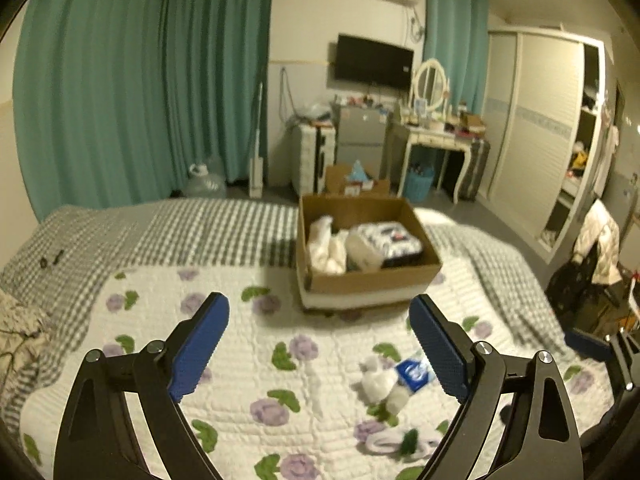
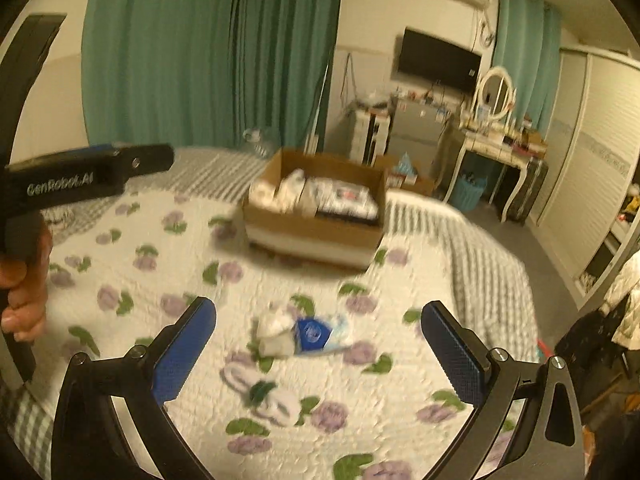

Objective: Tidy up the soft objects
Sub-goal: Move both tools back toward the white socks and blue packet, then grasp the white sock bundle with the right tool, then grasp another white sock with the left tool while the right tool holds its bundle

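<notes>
right wrist: both grippers point(image 2: 319, 346) gape empty; white sock point(image 2: 260, 390) lies diagonally, toe lower-right.

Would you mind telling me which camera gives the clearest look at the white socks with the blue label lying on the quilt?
The right wrist view: the white socks with the blue label lie in the open between its fingers, though slightly blurred. In the left wrist view the same socks sit low and right, the label partly hidden behind that gripper's right finger.
</notes>
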A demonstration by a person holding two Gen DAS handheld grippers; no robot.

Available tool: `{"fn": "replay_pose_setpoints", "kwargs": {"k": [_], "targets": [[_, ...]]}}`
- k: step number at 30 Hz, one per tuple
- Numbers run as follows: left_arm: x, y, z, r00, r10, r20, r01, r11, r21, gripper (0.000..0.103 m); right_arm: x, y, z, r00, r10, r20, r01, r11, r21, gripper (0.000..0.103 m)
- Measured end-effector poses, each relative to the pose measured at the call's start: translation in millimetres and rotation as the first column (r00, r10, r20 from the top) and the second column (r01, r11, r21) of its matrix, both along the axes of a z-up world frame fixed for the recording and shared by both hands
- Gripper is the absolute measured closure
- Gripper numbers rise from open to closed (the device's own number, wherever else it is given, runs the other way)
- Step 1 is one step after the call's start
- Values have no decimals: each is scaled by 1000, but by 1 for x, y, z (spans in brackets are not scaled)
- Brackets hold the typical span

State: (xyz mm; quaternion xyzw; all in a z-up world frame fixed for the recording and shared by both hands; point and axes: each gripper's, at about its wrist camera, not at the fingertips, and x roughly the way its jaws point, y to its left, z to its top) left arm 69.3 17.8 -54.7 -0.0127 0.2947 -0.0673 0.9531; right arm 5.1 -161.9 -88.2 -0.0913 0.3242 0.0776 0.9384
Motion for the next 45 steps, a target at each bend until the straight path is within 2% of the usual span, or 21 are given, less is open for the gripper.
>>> {"fn": "replay_pose_setpoints", "kwargs": {"k": [2, 5, 10, 14, 19, 23, 24, 25, 28, 33, 38, 42, 44, 45], "targets": [[5, 1, -13, 1000, -1, -27, 1, 1000, 5, 12, 3, 7, -14, 999, 9, -32, -9, 1000, -1, 0], [14, 4, -30, 997, -9, -73, 10, 1000, 13, 20, 11, 17, -41, 996, 28, -89, -28, 1000, -2, 0], [26, 8, -58, 990, -13, -141, 18, 999, 37, 20, 28, 36, -84, 982, 67, -179, -74, 997, -32, 0], [36, 9, -76, 982, -22, -189, 31, 998, 47, 20, 41, 52, -114, 964, 98, -249, -119, 990, -71, 4], [49, 7, -94, 971, -27, -237, 40, 998, 52, 20, 57, 59, -155, 928, 105, -357, -151, 983, -104, 23], [59, 3, -108, 960, -36, -277, 52, 997, 52, 20, 62, 53, -177, 901, 105, -422, -160, 982, -96, 29], [61, 1, -111, 957, -40, -287, 58, 997, 53, 20, 64, 51, -181, 893, 100, -439, -157, 983, -95, 40], [63, -2, -115, 953, -47, -298, 66, 996, 55, 20, 65, 49, -184, 889, 93, -448, -151, 984, -94, 52], [69, -14, -124, 943, -73, -326, 96, 994, 55, 20, 67, 39, -185, 879, 87, -469, -131, 989, -62, 75], [80, -38, -137, 923, -121, -366, 149, 988, 48, 20, 69, 8, -170, 896, 29, -443, -75, 993, -87, 80], [89, -63, -156, 885, -177, -430, 199, 980, 6, 20, 80, -35, -155, 909, -76, -410, 39, 994, -98, 80], [92, -79, -171, 864, -197, -463, 225, 974, 5, 20, 87, -58, -153, 903, -108, -415, 95, 994, -52, 80], [93, -85, -180, 859, -191, -475, 233, 972, 29, 20, 89, -61, -155, 900, -102, -424, 98, 995, -31, 80], [92, -86, -186, 857, -183, -482, 231, 972, 42, 27, 88, -60, -157, 901, -99, -422, 96, 995, -29, 80]]}}
